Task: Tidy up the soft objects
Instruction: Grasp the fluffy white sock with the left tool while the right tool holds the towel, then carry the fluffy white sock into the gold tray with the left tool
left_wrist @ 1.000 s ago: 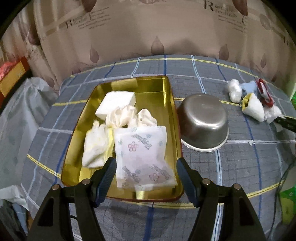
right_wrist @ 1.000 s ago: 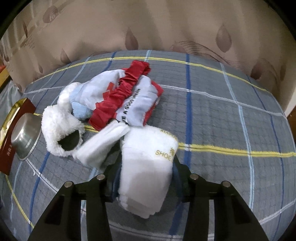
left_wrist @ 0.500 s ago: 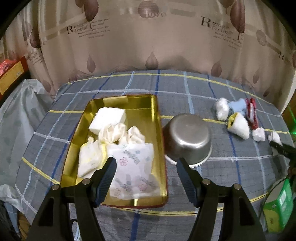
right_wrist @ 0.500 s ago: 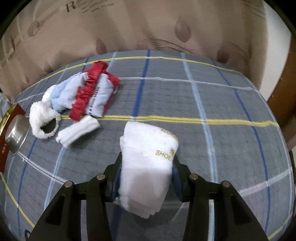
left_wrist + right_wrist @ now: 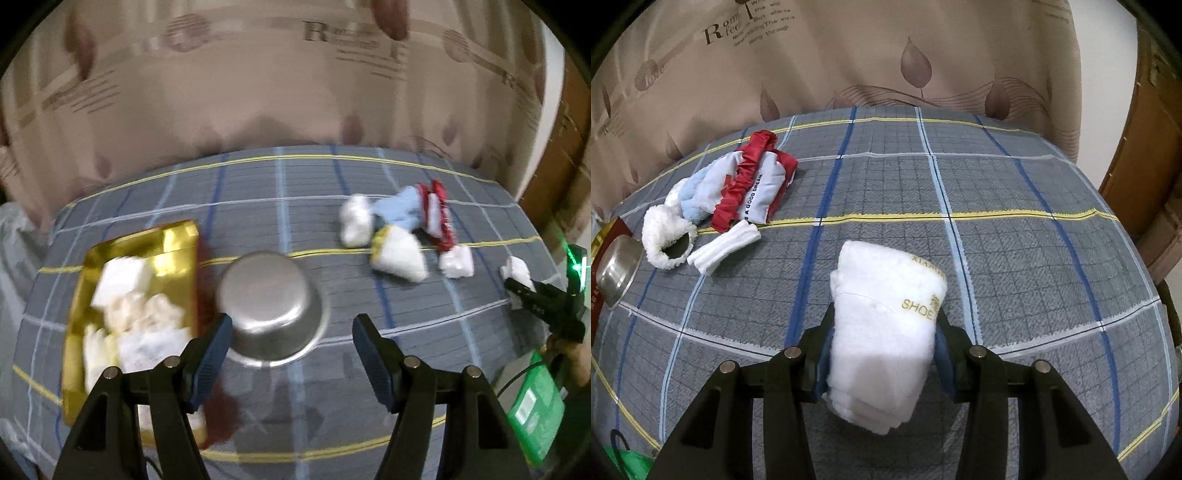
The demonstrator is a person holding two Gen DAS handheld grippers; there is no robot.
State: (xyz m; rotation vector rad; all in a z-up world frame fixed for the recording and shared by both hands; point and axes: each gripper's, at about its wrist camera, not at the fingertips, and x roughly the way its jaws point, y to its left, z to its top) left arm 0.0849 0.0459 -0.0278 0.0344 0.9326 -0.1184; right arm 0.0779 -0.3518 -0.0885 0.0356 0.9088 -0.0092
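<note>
My right gripper [image 5: 882,332] is shut on a folded white shoe cloth [image 5: 886,332] with gold lettering, held above the checked table. It also shows far right in the left wrist view [image 5: 517,275]. A pile of soft items lies at the left: a red-and-white pouch [image 5: 753,184], a fluffy white cuff [image 5: 666,236], a small white roll [image 5: 724,249]. My left gripper [image 5: 291,347] is open and empty above the steel bowl [image 5: 271,306]. The gold tray [image 5: 129,314] holds white cloths and a tissue pack.
The steel bowl stands upside down right of the tray, also at the left edge of the right wrist view [image 5: 617,273]. Green packaging [image 5: 535,410] sits at the table's right edge. A curtain [image 5: 886,55] hangs behind the table.
My left gripper has pulled back and swung right, from over the tray to over the bowl. My right gripper has carried the white cloth to the right, away from the pile.
</note>
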